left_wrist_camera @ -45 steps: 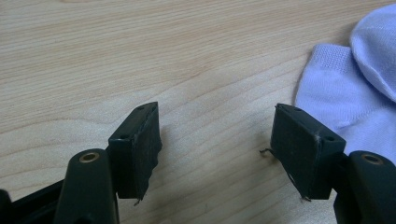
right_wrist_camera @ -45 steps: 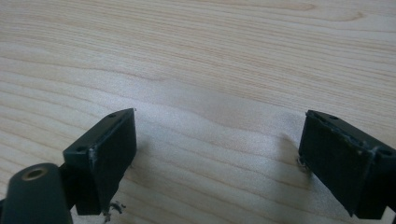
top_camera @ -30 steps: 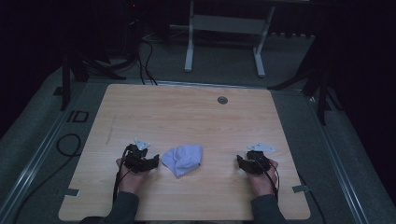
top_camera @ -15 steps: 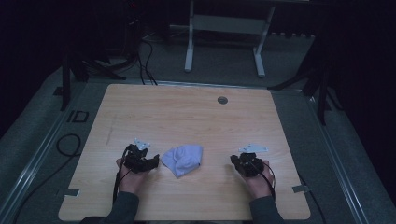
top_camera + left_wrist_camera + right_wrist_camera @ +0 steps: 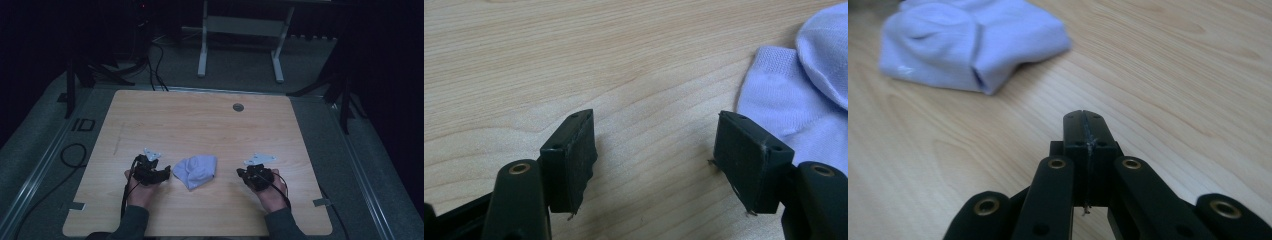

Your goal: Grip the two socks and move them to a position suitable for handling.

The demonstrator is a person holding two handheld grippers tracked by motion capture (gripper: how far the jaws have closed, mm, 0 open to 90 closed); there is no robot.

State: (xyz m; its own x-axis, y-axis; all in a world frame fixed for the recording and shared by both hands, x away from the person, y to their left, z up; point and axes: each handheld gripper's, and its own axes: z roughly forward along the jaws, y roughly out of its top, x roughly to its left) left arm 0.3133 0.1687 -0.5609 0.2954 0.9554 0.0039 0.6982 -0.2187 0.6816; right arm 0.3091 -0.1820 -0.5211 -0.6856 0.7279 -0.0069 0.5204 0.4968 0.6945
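The right gripper is seen clenched on nothing, its jaws just brought together with only bare wood beneath. Ahead of it and off to its left, well apart, a crumpled pale sock lies on the wooden table. The left gripper is held released, jaws spread above the tabletop, with the sock just beside its right jaw and not between the pads. In the high view the sock is shown lying between the two tools, held by neither. Nothing appears handled so far; the grasp itself is judged still to be made.
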